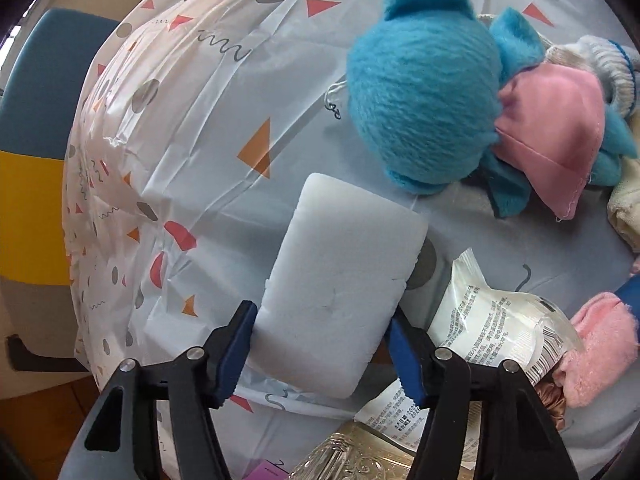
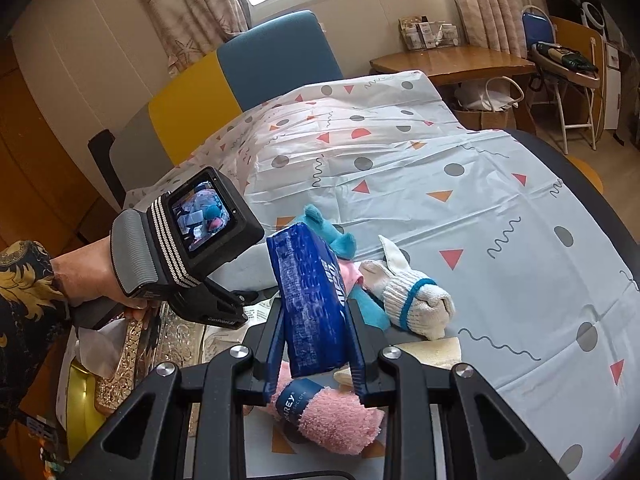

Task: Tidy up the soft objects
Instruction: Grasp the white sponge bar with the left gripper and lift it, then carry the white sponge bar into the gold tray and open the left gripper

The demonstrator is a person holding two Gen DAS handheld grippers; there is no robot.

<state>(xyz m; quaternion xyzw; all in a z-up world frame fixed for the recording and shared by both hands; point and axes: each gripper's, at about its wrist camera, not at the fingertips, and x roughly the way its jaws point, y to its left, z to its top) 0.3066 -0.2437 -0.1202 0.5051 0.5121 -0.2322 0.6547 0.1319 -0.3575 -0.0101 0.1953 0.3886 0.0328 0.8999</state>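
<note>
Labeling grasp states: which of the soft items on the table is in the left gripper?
The white foam sponge block, pinched between the left gripper fingers. The blue plush, pink mask and pink rolled towel lie free on the tablecloth.

Patterned tablecloth (image 2: 460, 184), blue-yellow chair (image 2: 240, 76), wooden table (image 2: 452, 62)

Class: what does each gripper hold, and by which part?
Left gripper clamps the white foam block across its near end; right gripper grips the blue packet by its lower sides.
</note>
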